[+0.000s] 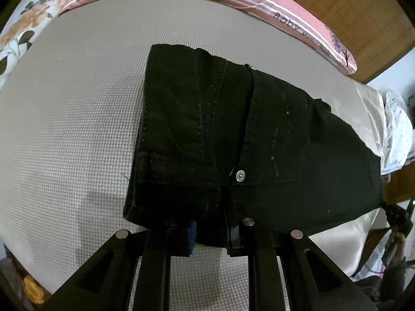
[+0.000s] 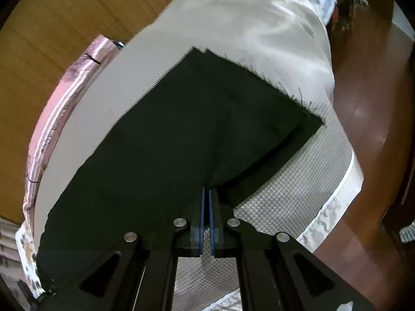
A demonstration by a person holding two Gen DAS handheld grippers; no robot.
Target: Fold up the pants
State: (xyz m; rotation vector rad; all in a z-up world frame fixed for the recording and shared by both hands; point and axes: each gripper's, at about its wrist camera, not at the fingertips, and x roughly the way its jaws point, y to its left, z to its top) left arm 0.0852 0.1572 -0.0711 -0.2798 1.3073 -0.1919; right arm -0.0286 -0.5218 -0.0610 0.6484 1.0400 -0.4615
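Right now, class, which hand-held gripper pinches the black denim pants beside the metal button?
The left hand-held gripper: the metal button shows just beyond it. The right hand-held gripper grips plain black denim pants.

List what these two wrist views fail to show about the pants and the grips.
- Left wrist view: left claw pad contact hidden by the pants edge.
- Right wrist view: right claw pinches black cloth; layers too dark to count.
- Both views: far ends of the pants cut off.

The right gripper (image 2: pixel 206 194) jaws pinch black pants (image 2: pixel 166 140) on the mattress (image 2: pixel 285 194).
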